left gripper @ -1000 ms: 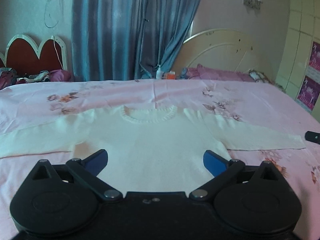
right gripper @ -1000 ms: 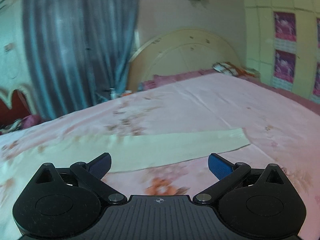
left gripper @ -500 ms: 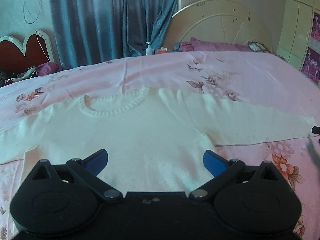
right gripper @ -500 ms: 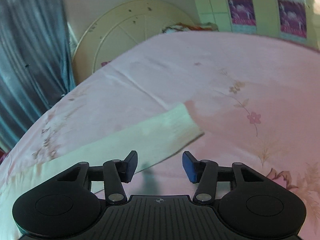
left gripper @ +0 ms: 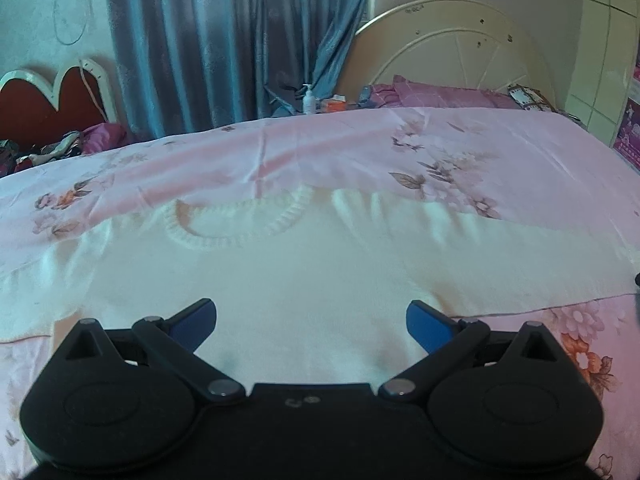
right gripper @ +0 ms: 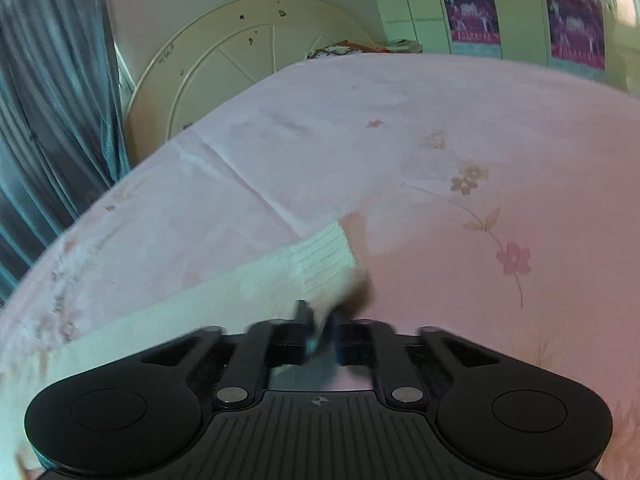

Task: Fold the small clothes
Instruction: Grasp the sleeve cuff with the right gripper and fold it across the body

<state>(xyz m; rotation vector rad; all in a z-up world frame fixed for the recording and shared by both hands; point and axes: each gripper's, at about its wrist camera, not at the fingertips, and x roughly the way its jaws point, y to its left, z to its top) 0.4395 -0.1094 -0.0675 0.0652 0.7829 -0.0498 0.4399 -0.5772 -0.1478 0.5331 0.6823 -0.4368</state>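
Observation:
A cream knit sweater (left gripper: pixel 280 272) lies flat on the pink floral bedsheet (left gripper: pixel 360 148), neck away from me and sleeves spread to both sides. My left gripper (left gripper: pixel 311 320) is open and empty, low over the sweater's body near its hem. In the right wrist view my right gripper (right gripper: pixel 320 330) is shut on the near corner of the sweater's right sleeve cuff (right gripper: pixel 320 256), whose ribbed end lies on the sheet just ahead of the blurred fingers.
A cream headboard (left gripper: pixel 452 52) and pink pillows (left gripper: pixel 440 96) stand at the far right of the bed. Blue curtains (left gripper: pixel 224 40) hang behind. A bottle (left gripper: pixel 308 100) sits by the bed's far edge. Posters (right gripper: pixel 576 24) hang on the right wall.
My right gripper closed from wide open onto the sleeve cuff while moving in on it. My left gripper moved closer over the sweater's body and stayed open.

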